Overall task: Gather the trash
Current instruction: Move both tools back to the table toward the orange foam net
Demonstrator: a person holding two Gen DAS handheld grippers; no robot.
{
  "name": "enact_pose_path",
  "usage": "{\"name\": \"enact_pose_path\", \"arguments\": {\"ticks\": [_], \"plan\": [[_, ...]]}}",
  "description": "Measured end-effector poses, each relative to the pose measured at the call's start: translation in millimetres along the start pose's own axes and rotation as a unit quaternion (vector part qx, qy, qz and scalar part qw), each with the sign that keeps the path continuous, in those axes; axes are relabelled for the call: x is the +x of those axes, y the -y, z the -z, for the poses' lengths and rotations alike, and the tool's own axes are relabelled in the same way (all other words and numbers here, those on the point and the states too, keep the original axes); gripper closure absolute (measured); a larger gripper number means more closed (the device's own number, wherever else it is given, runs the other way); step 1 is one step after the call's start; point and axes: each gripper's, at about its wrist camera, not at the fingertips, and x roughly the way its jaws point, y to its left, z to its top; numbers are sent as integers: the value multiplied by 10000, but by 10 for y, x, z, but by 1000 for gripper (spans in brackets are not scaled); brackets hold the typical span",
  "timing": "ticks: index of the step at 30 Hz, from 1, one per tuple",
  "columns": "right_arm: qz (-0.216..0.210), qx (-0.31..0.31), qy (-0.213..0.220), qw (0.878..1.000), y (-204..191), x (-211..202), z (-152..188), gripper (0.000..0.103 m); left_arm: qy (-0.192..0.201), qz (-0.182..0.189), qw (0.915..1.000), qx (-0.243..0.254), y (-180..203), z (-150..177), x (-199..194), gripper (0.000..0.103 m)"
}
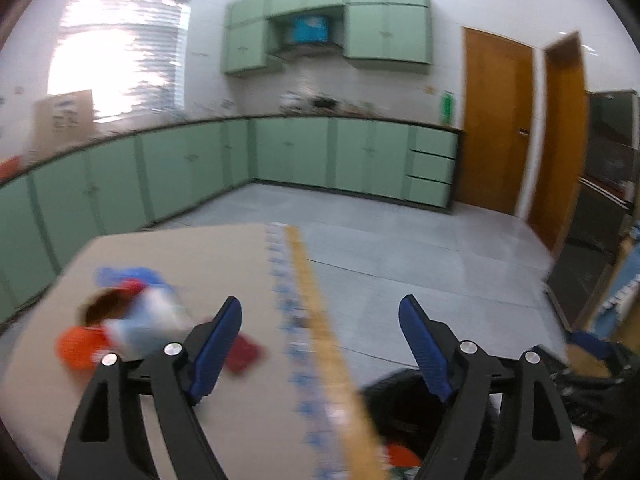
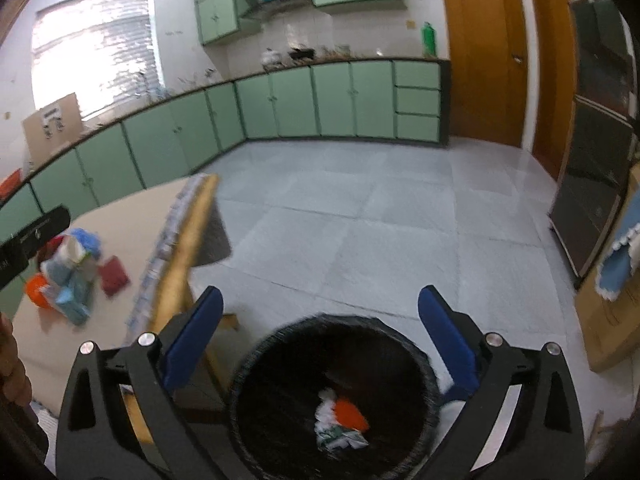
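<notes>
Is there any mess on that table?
Yes. A jumbled pile of trash sits on the table: blue packets, an orange piece and a dark red packet lying apart. Some trash is already in the black bin.

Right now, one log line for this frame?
left gripper: open, empty, above table | right gripper: open, empty, over bin | trash pile: on table | bin: some trash inside
</notes>
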Motion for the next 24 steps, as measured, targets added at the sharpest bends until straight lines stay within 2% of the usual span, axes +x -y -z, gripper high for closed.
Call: {"name": "enact_pose_path", "arguments": {"ticks": [5,8,11,17,24], "plan": [[-501,-234,224,9982,-538,4,-152,8,185,-959,9951,-163,-684,36,-227,24],[-766,-442,315,9956,-916,47,-213,8,173,-1494,9881,-324,-1098,88,-301,24],[-1030,-623,337,9922,-1261,87,-242,8,104,-1865,9814,-450,-1420,177,-316,24],[-1393,-947,363,9850,-1864,222,-304,8,-86,-2166,9738,-693,-1859,368,-280,24],[-1542,-1113,381,9810,-2288,338,-305,8,-324,-2092,9749,-696,-1972,533,-88,25]]}}
